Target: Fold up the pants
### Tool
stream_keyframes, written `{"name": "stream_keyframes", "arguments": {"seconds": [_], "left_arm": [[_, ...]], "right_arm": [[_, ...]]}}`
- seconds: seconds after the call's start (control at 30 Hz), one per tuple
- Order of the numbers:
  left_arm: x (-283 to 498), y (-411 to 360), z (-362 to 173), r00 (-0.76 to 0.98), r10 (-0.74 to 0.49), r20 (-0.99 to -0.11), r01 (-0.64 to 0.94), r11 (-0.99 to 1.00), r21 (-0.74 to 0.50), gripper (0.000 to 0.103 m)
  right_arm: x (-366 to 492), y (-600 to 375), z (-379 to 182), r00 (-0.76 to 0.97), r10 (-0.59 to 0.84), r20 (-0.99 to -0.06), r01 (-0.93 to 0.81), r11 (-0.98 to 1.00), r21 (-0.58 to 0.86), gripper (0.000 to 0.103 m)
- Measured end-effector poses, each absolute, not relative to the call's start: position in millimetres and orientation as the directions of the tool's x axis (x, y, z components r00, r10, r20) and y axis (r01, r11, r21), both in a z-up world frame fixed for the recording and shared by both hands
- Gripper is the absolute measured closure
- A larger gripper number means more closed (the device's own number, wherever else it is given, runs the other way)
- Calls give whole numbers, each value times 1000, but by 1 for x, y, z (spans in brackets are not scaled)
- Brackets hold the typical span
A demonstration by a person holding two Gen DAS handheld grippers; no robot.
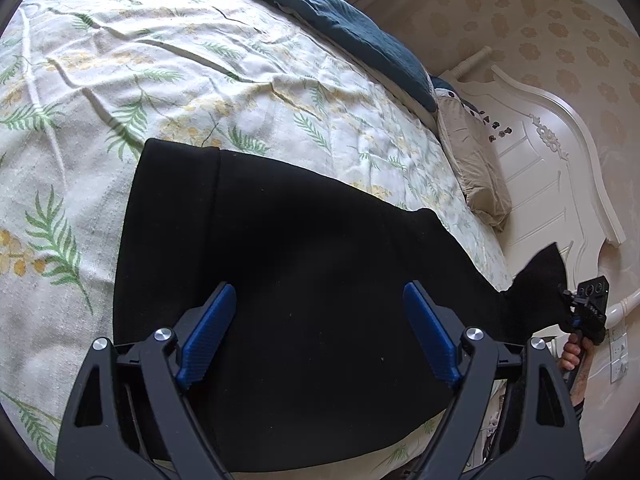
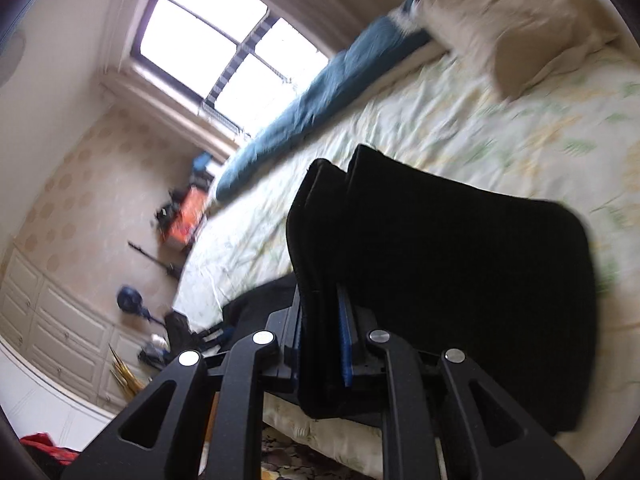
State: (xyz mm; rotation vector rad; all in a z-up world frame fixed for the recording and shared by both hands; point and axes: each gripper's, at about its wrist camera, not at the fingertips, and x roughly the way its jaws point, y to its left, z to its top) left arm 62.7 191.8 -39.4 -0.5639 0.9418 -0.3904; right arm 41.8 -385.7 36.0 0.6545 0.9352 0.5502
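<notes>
Black pants (image 1: 304,248) lie on the floral bedspread (image 1: 120,80). My left gripper (image 1: 318,300) is open, its blue pads spread wide just above the pants' near part, holding nothing. My right gripper (image 2: 320,320) is shut on an end of the pants (image 2: 460,256) and lifts it off the bed; the cloth stands up between the blue pads. In the left wrist view the right gripper (image 1: 576,312) shows at the far right, with the raised black cloth (image 1: 540,280) in it.
A dark blue blanket (image 1: 352,20) lies along the bed's far side. A beige pillow (image 1: 476,168) rests by the white headboard (image 1: 560,152). In the right wrist view a window (image 2: 224,40), white cabinets (image 2: 60,320) and clutter on the floor (image 2: 184,216) show.
</notes>
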Motion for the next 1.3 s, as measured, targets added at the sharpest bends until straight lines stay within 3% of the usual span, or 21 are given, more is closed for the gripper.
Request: {"name": "stream_keyframes", "arguments": {"seconds": [0.3,0.67,0.8,0.97,1.1,1.17,1.3], "left_arm": [[62,193,-39,524,-555,-646,76,786,-613,18],[61,191,-38,521,-554,-649,83,790,-607,15],[63,189,-39,519,-553,-652,89,793,-602,13],[63,187,-39,520,-550,-654,90,796,-598,12],[63,187,-39,521,-549,-654,88,796,-599,12],[63,187,-39,521,-549,-654,87,796,-599,12],[62,187,-39,522,-549,-653,90,797,-598,12]], "right_arm": [[49,-283,-24,353,660,-663,-155,740,654,88],[42,-236,-34,341,568,-749,-195,822,535,84],[37,-231,-36,335,607,-721,-193,793,578,68],[26,-221,-35,343,637,-690,-212,769,603,60],[12,-210,-32,334,658,-675,-255,753,607,47],[4,-206,-26,321,675,-665,-288,738,610,47],[-7,-234,1,318,781,-537,-314,621,718,47]]}}
